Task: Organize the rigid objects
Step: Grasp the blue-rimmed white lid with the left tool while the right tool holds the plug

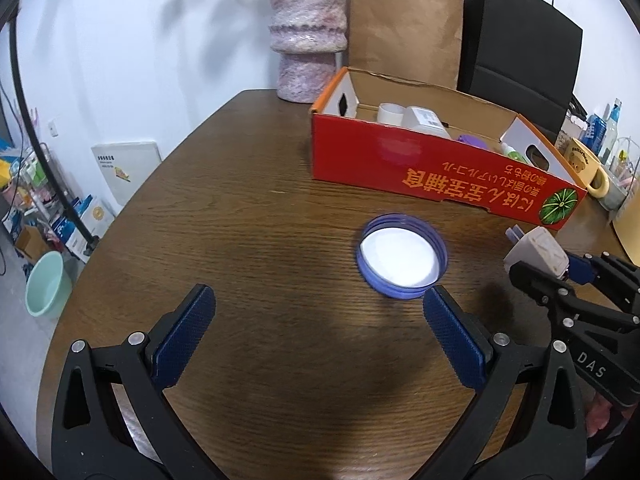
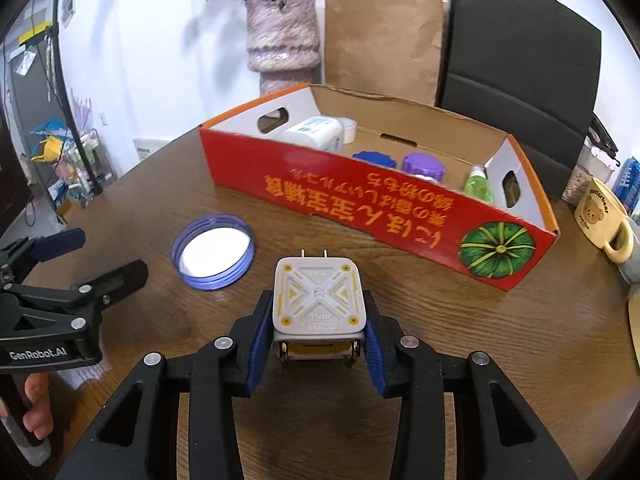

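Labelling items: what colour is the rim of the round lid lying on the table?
Translucent blue-purple rim, white inside; right wrist view.

White charger point(image 2: 319, 300) gripped; purple lid point(image 2: 213, 257) upturned beside red box point(image 2: 360, 208).

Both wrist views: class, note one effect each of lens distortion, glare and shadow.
Left wrist: table edge bows, dark corners; lid liner glares white; shadow under open left hand-held gripper. Right wrist: red box curves; charger stays sharp.
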A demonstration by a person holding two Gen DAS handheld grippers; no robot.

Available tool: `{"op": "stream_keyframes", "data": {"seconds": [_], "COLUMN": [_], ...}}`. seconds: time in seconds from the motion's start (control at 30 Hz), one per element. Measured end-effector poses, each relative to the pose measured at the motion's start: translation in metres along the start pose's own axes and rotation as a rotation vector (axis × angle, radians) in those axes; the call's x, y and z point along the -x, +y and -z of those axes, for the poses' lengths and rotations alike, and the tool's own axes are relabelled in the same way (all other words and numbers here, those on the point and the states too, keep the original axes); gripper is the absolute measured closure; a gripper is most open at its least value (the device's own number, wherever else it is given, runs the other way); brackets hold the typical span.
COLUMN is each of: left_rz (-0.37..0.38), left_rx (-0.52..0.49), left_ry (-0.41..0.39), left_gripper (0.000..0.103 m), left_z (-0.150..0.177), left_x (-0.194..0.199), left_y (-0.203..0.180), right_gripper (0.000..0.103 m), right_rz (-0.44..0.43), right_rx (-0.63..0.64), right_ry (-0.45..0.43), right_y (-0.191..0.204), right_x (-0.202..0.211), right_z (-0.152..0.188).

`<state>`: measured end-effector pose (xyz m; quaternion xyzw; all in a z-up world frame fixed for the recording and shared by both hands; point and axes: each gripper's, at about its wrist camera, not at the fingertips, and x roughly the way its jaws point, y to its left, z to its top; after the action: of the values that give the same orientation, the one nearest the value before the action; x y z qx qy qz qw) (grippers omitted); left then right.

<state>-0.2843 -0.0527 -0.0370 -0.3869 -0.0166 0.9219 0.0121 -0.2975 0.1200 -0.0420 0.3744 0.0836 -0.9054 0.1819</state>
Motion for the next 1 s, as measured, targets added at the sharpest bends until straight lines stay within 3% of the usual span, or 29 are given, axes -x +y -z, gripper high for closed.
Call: {"op": "stream_keyframes", "data": {"seconds": [0.63, 1.0], "left_rz": [0.013, 0.002], "left_rx": [-0.057, -0.032], "left_ry": [0.078, 0.13], "left_gripper": [0.0, 0.001], "left_z": [-0.018, -0.019], "left_x": [-0.045, -0.061], "left_y": [-0.055, -0.063], "right_gripper": [0.059, 0.058], "right_rz": [0.04, 0.043], "right_rx": [-0.033, -0.036], "right_ry": [-0.016, -0.018], "right_y": [-0.045, -0.051], "right_x": [-0.001, -0.002], "right_z": [-0.004, -0.005]}}
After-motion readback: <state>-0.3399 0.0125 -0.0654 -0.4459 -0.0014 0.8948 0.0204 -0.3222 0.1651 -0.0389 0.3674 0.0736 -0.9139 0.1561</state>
